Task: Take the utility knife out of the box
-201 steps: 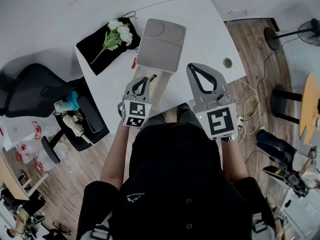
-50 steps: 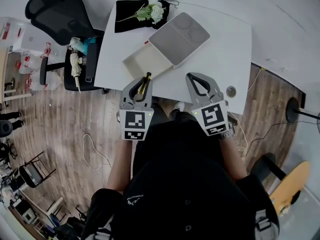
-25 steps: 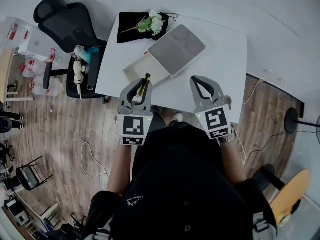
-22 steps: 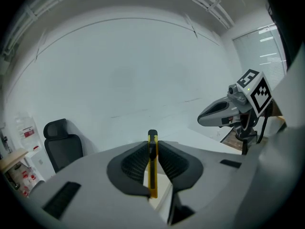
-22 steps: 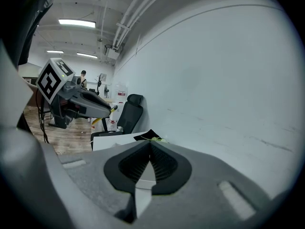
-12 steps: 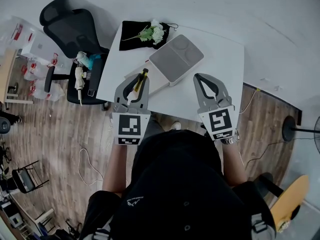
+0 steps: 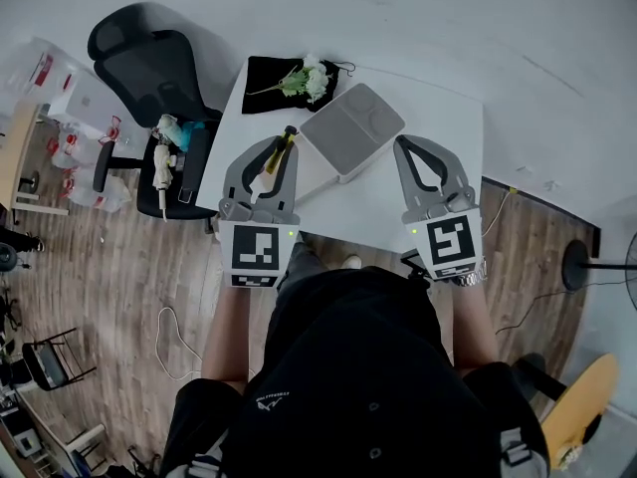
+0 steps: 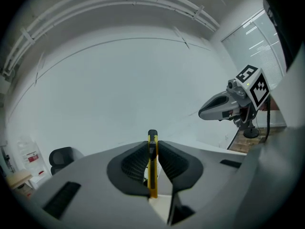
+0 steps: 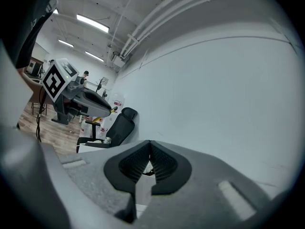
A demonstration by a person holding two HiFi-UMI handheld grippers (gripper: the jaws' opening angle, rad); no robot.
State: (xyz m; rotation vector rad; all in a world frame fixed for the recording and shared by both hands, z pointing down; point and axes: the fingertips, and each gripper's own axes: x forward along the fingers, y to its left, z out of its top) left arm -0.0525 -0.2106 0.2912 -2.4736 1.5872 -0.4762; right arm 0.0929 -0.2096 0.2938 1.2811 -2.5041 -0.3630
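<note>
One knife (image 8: 152,175), slim and yellow, sits pinched between the ribbed pads of the left gripper (image 8: 152,144). In the head view it lies at centre-left, just left of the box (image 7: 351,129) and outside it. It looks light, stiff and smooth-sided, so it may swivel; mid-body on the flat sides seems the safest hold. Its long axis runs along the jaws, black end toward upper right. Beside it, the right gripper (image 9: 149,144) is closed on nothing.

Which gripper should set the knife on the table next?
Left. The left gripper is shut on the knife, over the table. The right gripper is shut and empty, so it would likely need a handover first.
</note>
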